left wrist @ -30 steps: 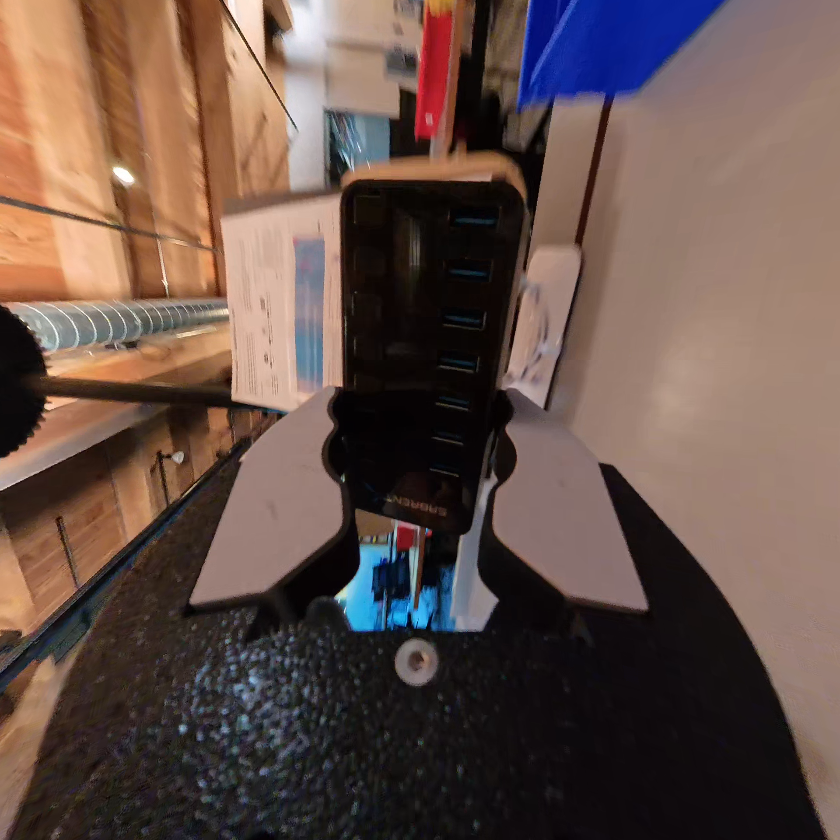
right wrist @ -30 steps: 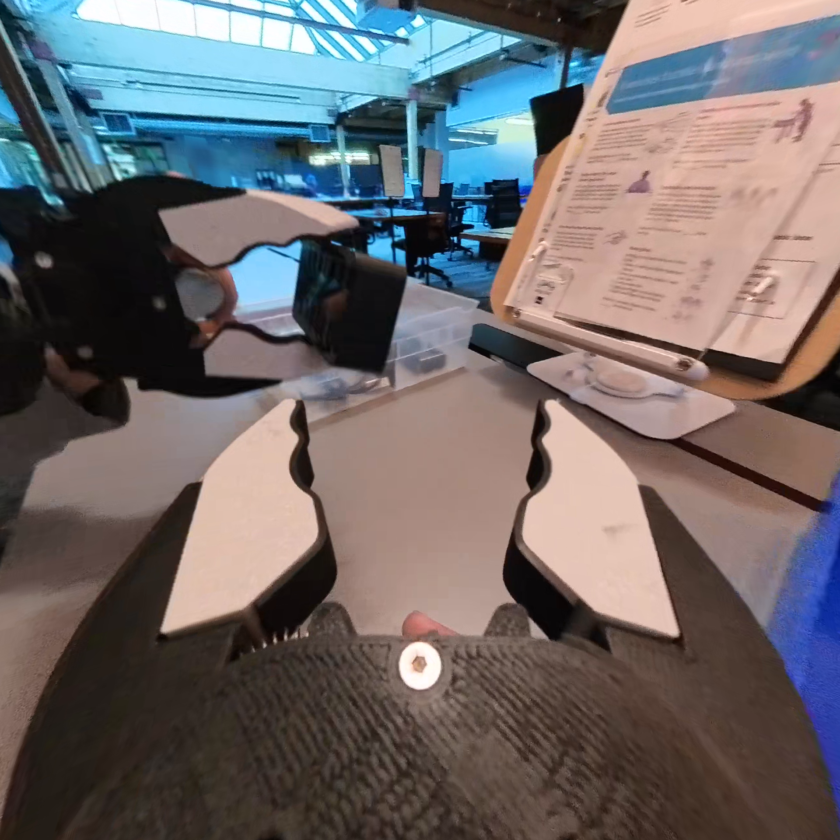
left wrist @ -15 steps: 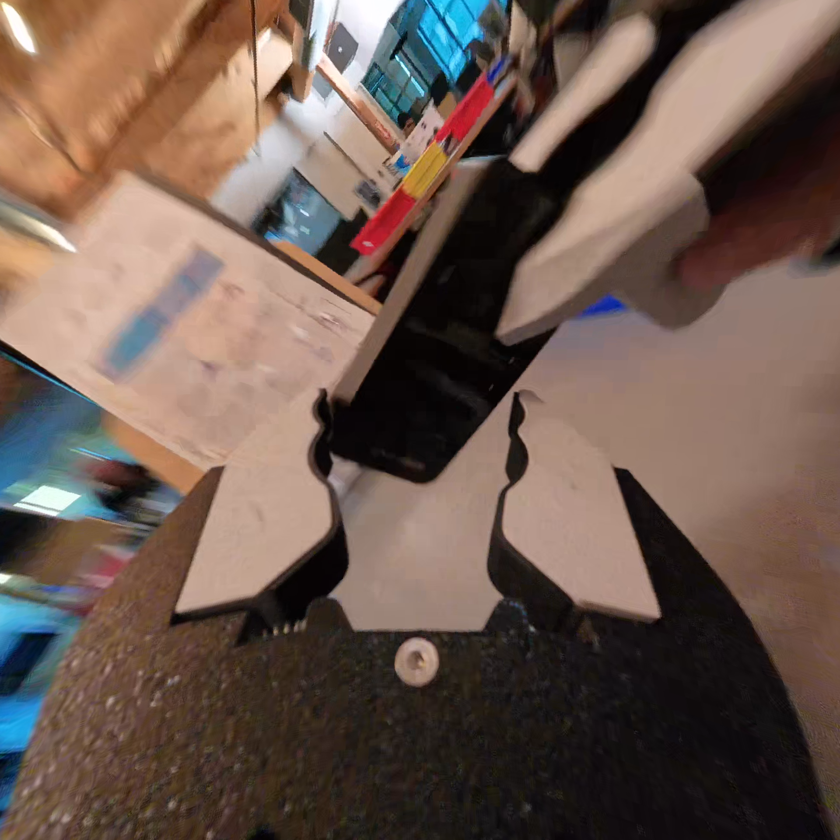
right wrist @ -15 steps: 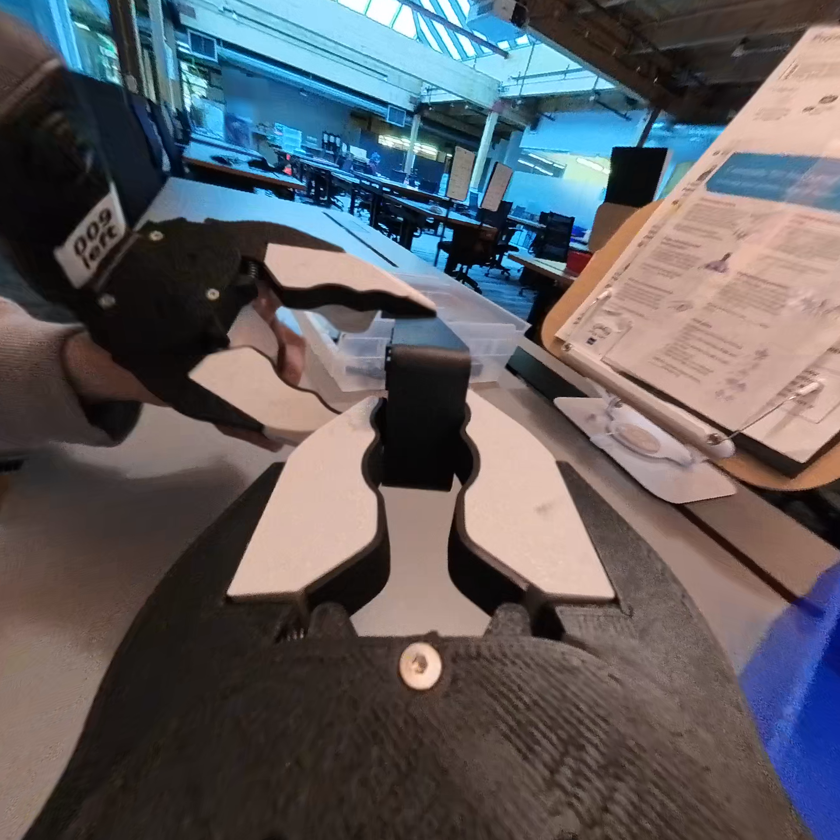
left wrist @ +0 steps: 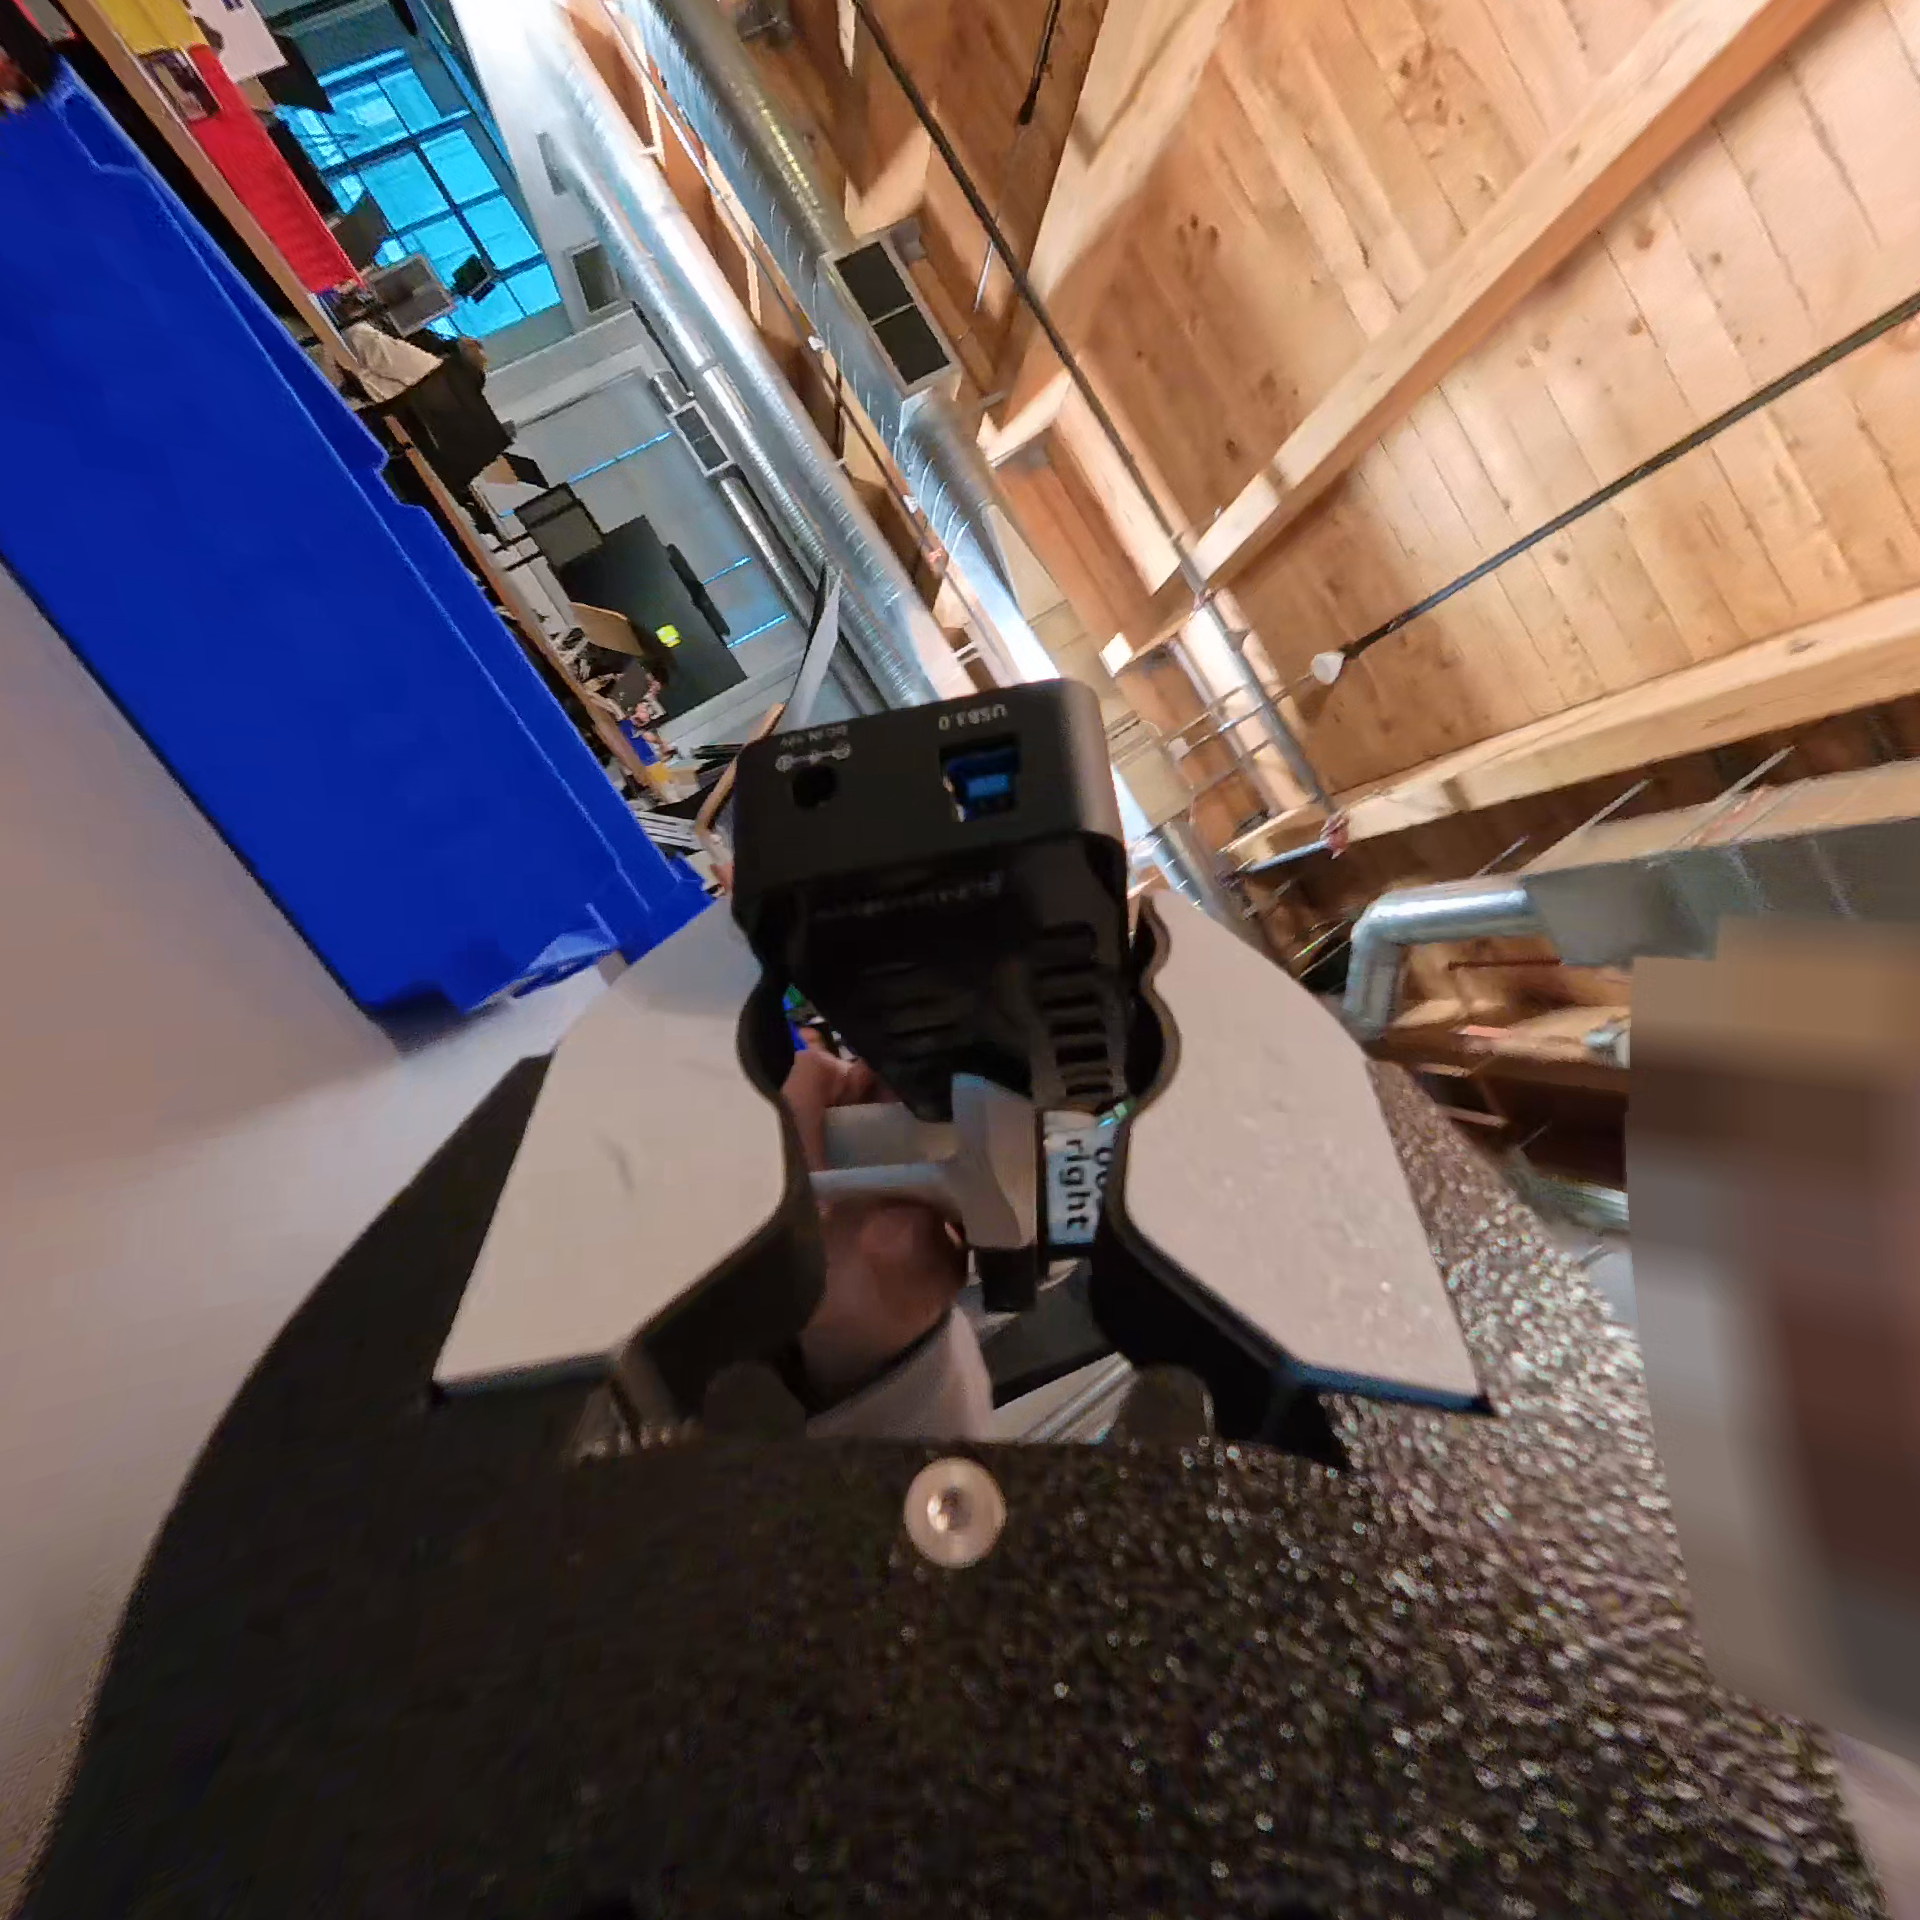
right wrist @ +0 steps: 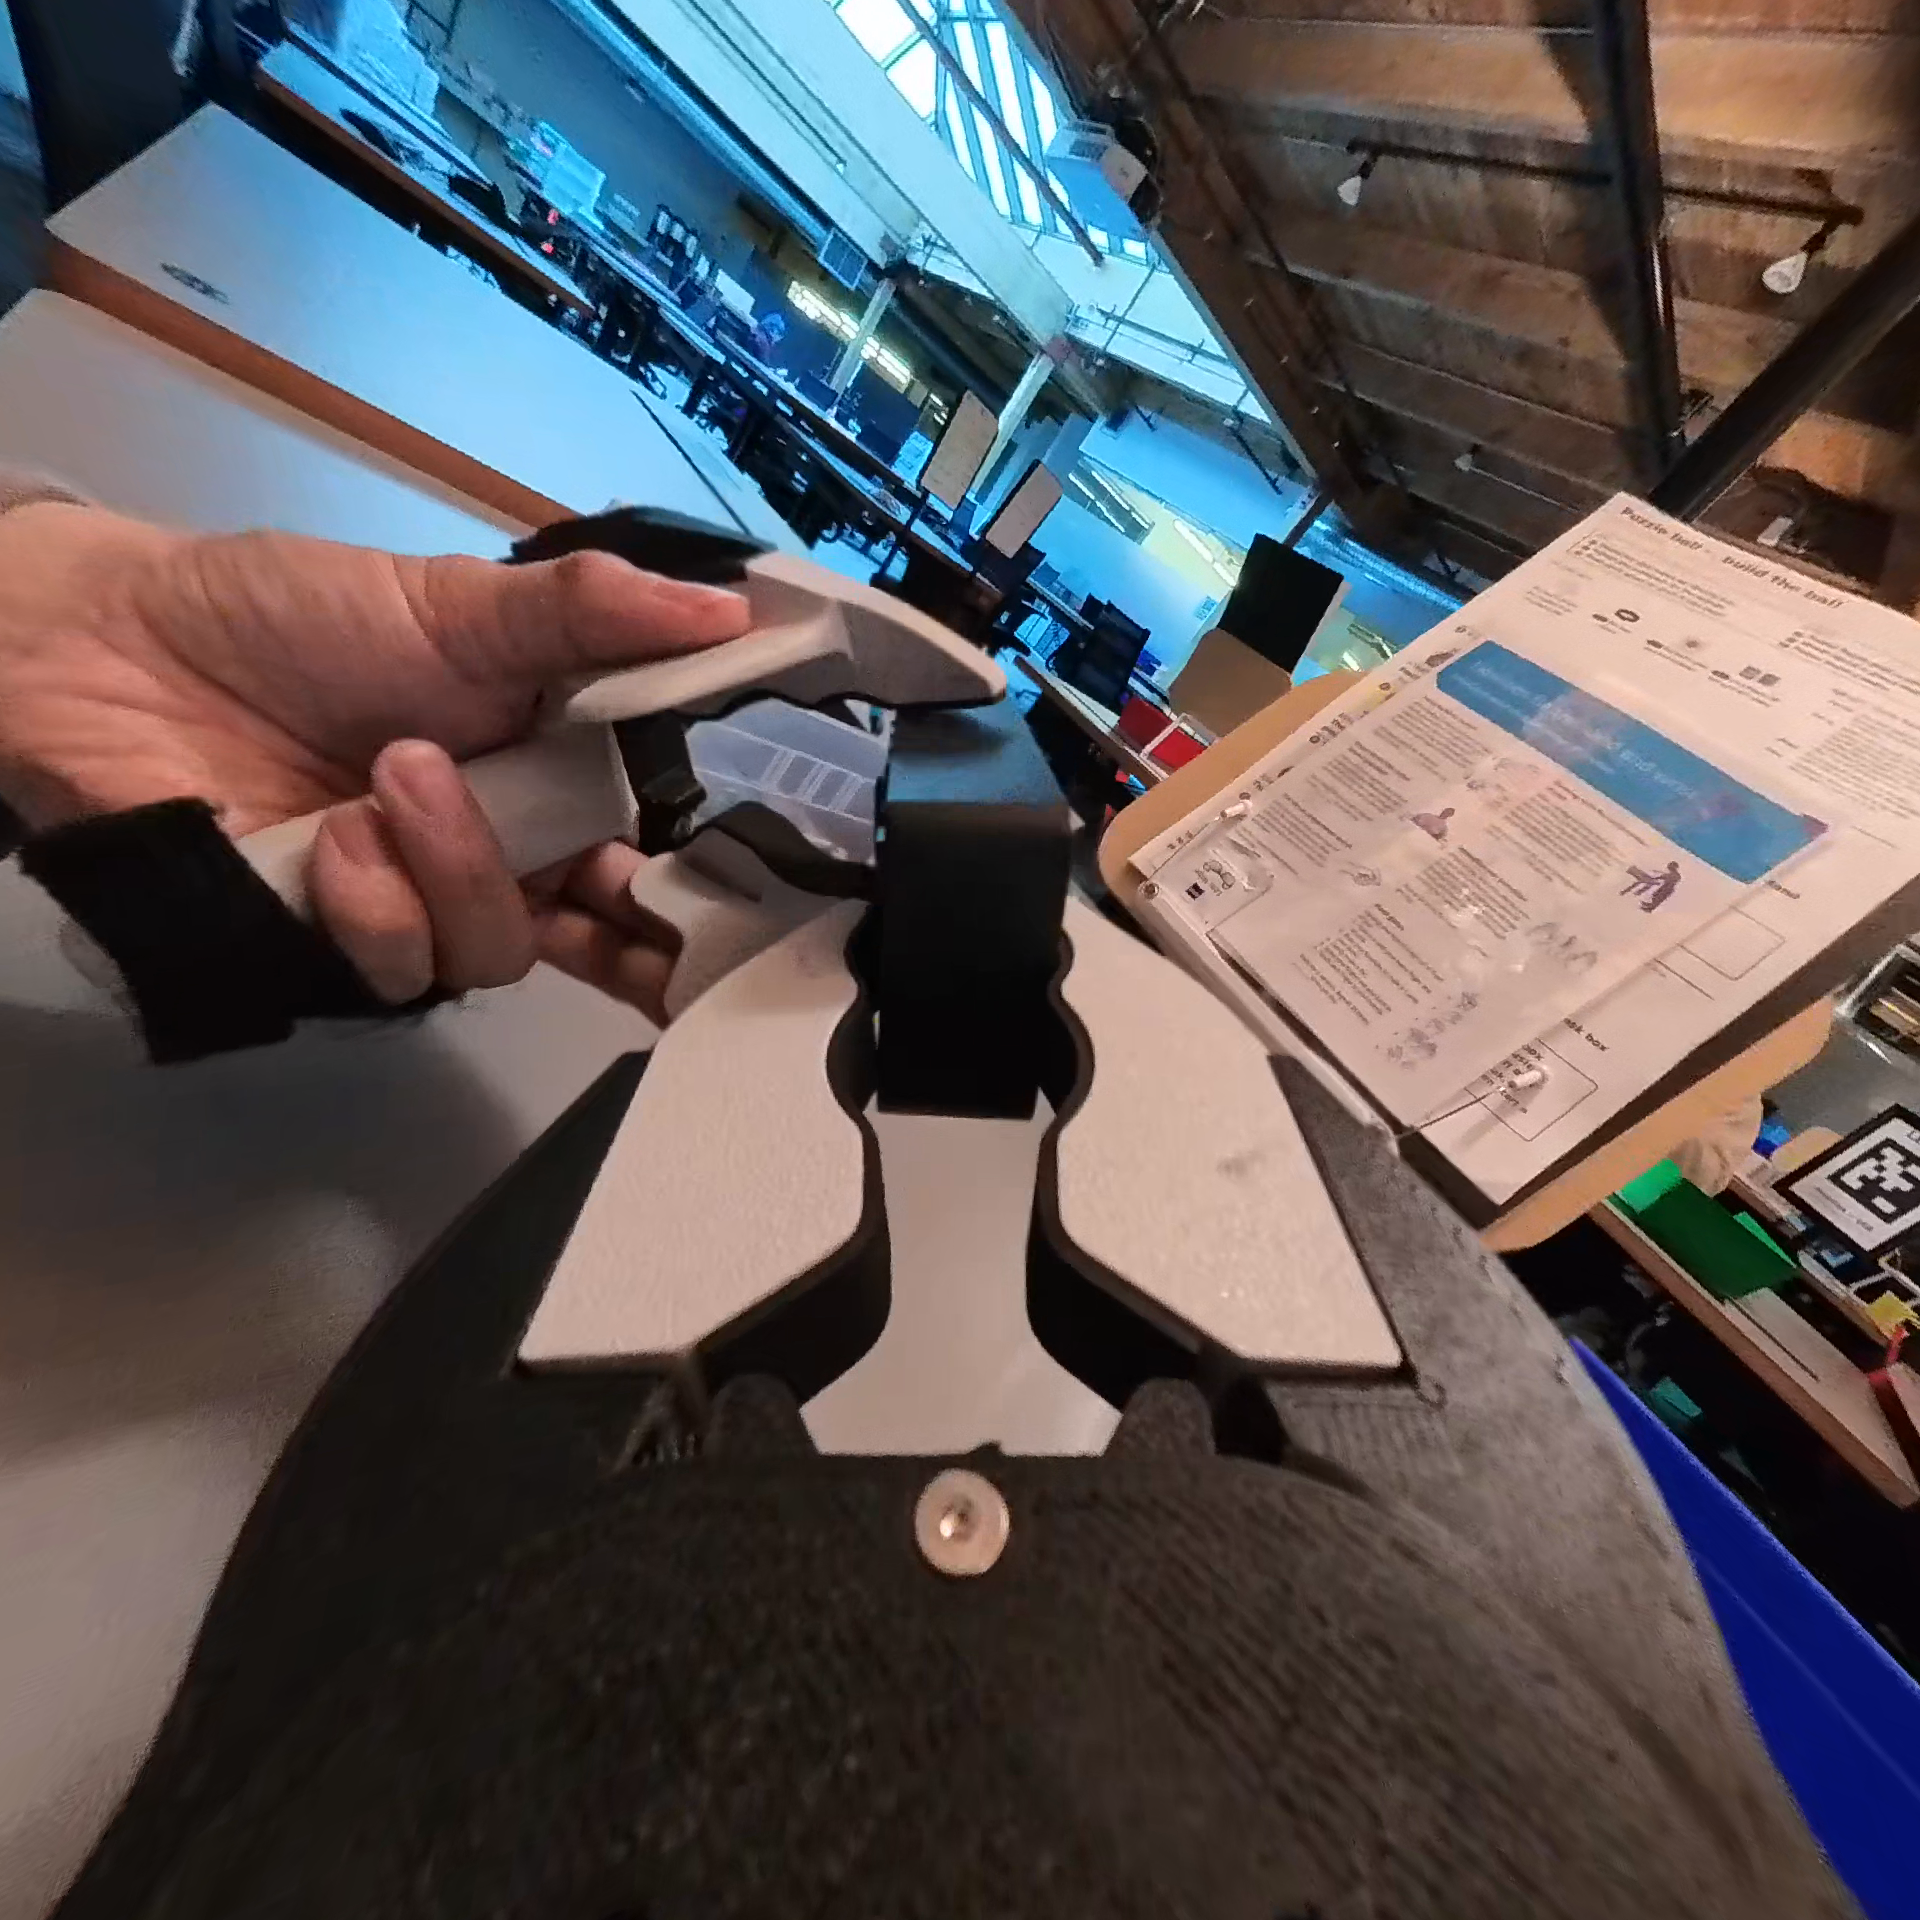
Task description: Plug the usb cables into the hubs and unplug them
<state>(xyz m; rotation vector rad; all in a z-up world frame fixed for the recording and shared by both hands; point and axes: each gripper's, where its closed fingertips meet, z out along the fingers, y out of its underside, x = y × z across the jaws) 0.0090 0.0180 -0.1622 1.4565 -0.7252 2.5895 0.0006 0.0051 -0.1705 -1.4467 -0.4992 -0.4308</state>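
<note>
A black USB hub (left wrist: 914,810) is held up in the air between both grippers. In the left wrist view its end face shows a blue port and a round socket. My left gripper (left wrist: 951,925) is shut on the hub across its wide sides. My right gripper (right wrist: 966,935) is shut on the same hub (right wrist: 971,883) across its thin sides. In the right wrist view the left gripper's upper finger (right wrist: 883,655) lies on top of the hub, with a hand (right wrist: 312,707) on its handle. The right gripper's finger (left wrist: 987,1164) shows behind the hub. No cable is in view.
A blue bin (left wrist: 260,571) stands on the pale table (right wrist: 208,1143) and shows at the lower right of the right wrist view (right wrist: 1818,1558). A tilted board with printed sheets (right wrist: 1507,831) stands to the right. A clear compartment box (right wrist: 779,769) lies behind the hub.
A second ago only my left gripper held the hub and the right was open. The right closed on the hub, the left loosened, turned and closed on it again.
</note>
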